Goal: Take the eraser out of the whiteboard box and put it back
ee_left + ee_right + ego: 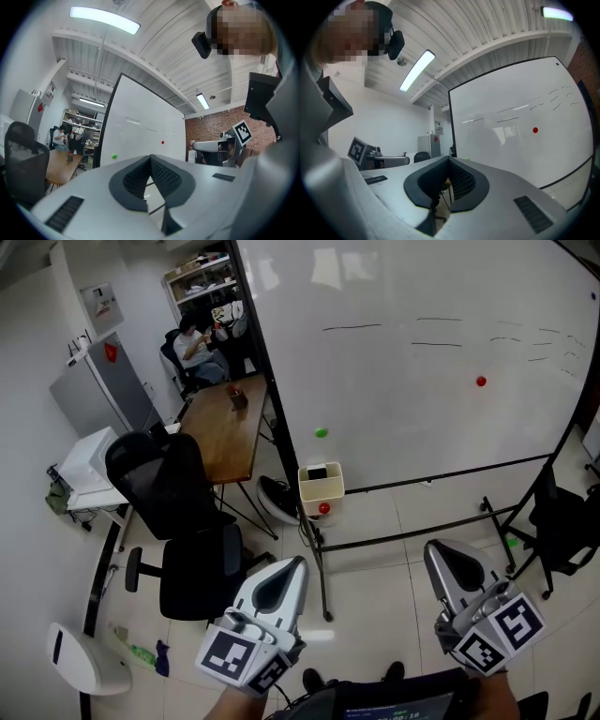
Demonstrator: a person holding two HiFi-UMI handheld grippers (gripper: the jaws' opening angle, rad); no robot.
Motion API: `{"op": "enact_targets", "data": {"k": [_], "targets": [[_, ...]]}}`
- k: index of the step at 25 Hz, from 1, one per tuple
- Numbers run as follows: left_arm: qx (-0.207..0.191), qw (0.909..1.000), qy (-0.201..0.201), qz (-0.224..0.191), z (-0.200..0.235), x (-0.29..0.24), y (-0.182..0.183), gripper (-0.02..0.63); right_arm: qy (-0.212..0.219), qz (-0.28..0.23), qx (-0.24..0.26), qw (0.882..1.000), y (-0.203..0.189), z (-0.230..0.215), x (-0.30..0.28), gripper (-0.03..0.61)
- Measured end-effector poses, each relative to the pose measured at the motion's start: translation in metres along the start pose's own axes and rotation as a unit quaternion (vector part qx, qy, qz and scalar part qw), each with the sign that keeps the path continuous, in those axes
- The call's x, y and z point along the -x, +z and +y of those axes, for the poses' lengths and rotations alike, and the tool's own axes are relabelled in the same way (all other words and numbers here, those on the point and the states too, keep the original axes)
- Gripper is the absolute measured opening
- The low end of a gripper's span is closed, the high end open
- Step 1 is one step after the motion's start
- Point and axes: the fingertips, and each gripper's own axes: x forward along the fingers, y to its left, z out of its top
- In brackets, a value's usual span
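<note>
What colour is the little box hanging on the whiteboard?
Cream. The small cream plastic box shows best in the head view.

Head view looks down; both gripper views face the shared whiteboard (422, 352).

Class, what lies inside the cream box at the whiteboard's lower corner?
A dark object, likely the eraser, shows at the open top of the box. Its walls hide whatever sits lower down.
</note>
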Motion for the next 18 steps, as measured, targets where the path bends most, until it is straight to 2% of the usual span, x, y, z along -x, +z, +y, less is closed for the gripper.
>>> {"op": "enact_targets", "data": {"k": [5, 18], "targets": [[0.008, 0.9999, -0.011, -0.001, 0.006, 0.012, -0.001, 0.023, 0.001, 0.004, 0.007, 1.000, 0.001, 0.020, -0.004, 0.020], [0.010, 0.9997, -0.024, -0.004, -0.013, 0.010, 0.004, 0.023, -0.002, 0.002, 0.009, 1.000, 0.009, 0.017, 0.003, 0.020]]}}
